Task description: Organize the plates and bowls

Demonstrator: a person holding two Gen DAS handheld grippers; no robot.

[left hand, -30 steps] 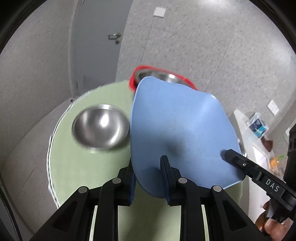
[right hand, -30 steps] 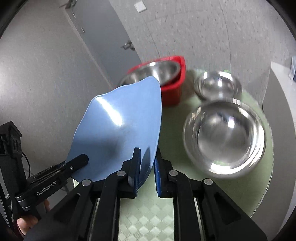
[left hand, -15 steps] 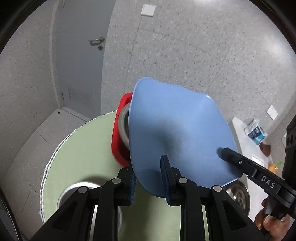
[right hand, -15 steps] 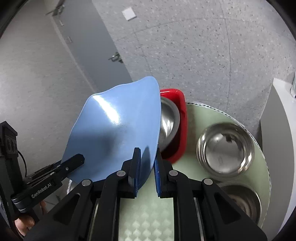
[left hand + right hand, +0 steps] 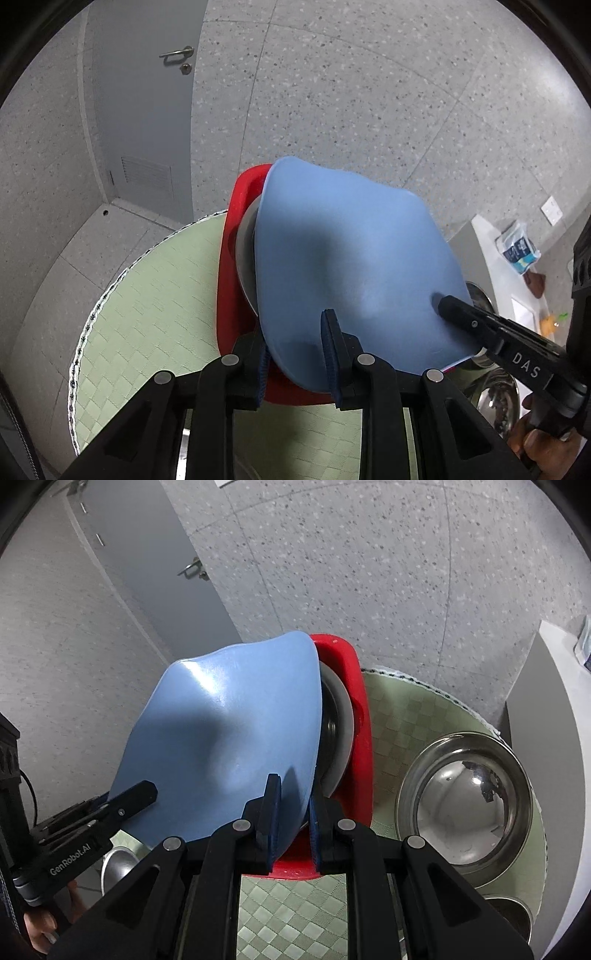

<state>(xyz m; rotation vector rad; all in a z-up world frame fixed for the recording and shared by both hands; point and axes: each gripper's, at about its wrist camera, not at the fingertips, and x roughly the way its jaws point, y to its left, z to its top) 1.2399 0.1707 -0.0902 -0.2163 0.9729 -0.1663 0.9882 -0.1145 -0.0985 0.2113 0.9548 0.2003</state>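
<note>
A light blue plate is held by both grippers, tilted over a red tub that has a steel bowl inside. My left gripper is shut on the plate's near rim. My right gripper is shut on the opposite rim of the plate. The red tub and the steel bowl inside it show just right of the plate. Each gripper's fingertip shows in the other's view.
The round table has a green checked mat. A large steel bowl sits to the right of the tub, with smaller steel bowls at the lower right and lower left. A white counter stands beyond.
Both grippers have carried the blue plate forward and down to the red tub, which now lies right under and beside the plate. The loose steel bowls have slid toward the frame edges.
</note>
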